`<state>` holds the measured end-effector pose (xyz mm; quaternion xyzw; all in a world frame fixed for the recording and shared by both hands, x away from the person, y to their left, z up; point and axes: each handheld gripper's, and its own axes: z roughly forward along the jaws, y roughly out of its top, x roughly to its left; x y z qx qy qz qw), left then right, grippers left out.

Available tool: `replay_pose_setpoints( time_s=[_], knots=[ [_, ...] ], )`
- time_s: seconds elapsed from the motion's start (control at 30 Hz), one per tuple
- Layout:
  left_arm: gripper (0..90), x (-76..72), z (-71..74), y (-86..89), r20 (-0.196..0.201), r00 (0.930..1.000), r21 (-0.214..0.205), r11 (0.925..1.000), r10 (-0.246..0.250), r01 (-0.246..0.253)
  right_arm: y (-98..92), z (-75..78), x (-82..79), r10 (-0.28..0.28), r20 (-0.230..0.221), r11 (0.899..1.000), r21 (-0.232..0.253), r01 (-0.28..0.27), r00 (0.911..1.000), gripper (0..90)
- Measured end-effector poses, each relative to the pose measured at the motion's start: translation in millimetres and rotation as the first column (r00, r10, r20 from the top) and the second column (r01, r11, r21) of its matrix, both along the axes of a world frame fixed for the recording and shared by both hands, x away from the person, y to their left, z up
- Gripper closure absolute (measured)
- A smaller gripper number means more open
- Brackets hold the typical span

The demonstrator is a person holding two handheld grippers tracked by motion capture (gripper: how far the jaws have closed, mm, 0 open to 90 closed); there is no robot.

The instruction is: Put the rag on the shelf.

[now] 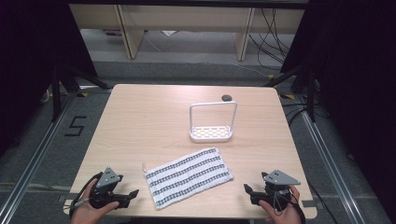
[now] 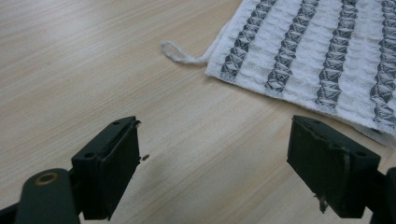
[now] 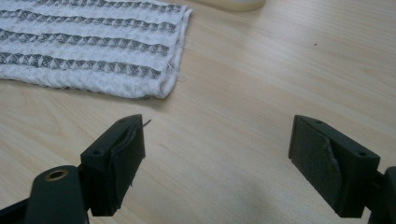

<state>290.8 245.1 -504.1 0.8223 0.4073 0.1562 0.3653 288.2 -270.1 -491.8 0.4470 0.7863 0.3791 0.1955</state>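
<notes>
Nothing's started yet, as far as I can judge. The cloth (image 1: 188,177) lies flat and spread out near the front edge of the table (image 1: 140,121), slightly askew, btwn my two grippers and touched by neither. White w/ dark stripes, and a small hanging loop (image 2: 175,52) sticks out at its left corner.

Left gripper (image 1: 122,198) sits low at the front left, jaws wide apart and holding nothing. In the left gripper view the jaws point at bare wood, w/ the cloth's looped corner ahead and to the right, near but apart. Right gripper (image 1: 249,192) is at the front right, jaws also spread wide, empty. In the right gripper view the cloth's right edge (image 3: 173,70) is ahead and left of the jaws, again not touching.

Behind the cloth, toward the table's middle, stands a white rack (image 1: 211,122) w/ a tall hoop handle and a slotted base; nothing hangs on it or lies in it. A small dark round thing (image 1: 226,97) sits near the far edge, can't tell what it is.

So my read: both hands are set up either side, approx ready to take a corner or edge each. Grasping, lifting and whatever follows w/ the cloth (folding it, or hanging it on the rack, I'd guess) is all still to do.
</notes>
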Motion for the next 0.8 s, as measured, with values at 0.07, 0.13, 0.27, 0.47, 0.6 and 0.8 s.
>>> replay_pose_setpoints(
  time_s=[0.07, 0.13, 0.27, 0.47, 0.6, 0.8],
  knots=[
    [16.4, -0.3, 0.3, -0.1, -0.001, 1.0, 0.002, 1.0, 0.001, -0.001, 0.1, 0.1, 0.0, 0.0, -0.003, 1.0, 0.003, 0.0, 1.0, 19.4],
    [16.4, -0.3, -0.1, -0.1, 0.001, 1.0, -0.001, 1.0, 0.001, -0.001, 0.0, 0.8, -0.7, -0.007, 0.003, 1.0, -0.008, 0.007, 1.0, 19.4],
    [16.4, -0.2, 0.0, -0.1, 0.002, 1.0, -0.001, 1.0, 0.0, 0.0, 0.1, 0.9, -0.6, -0.004, 0.004, 1.0, -0.009, 0.004, 1.0, 19.4],
    [16.4, -0.2, 1.4, -3.3, -0.008, 0.9998, -0.05, 0.9986, -0.018, 0.018, -0.2, 1.1, 1.5, 0.035, -0.005, 0.999, -0.009, -0.035, 0.9994, 20.1],
    [16.4, 1.0, 1.5, -5.8, -0.008, 1.0, -0.057, 0.9984, 0.002, -0.003, 1.1, 1.3, 1.3, 0.033, -0.002, 0.999, -0.009, -0.033, 0.9994, 20.6],
    [16.3, 5.1, 4.4, -10.5, -0.004, 0.9999, -0.089, 0.9959, -0.01, 0.01, 4.2, 1.7, 0.5, 0.012, 0.008, 1.0, 0.001, -0.012, 0.9999, 21.3]
  ],
)
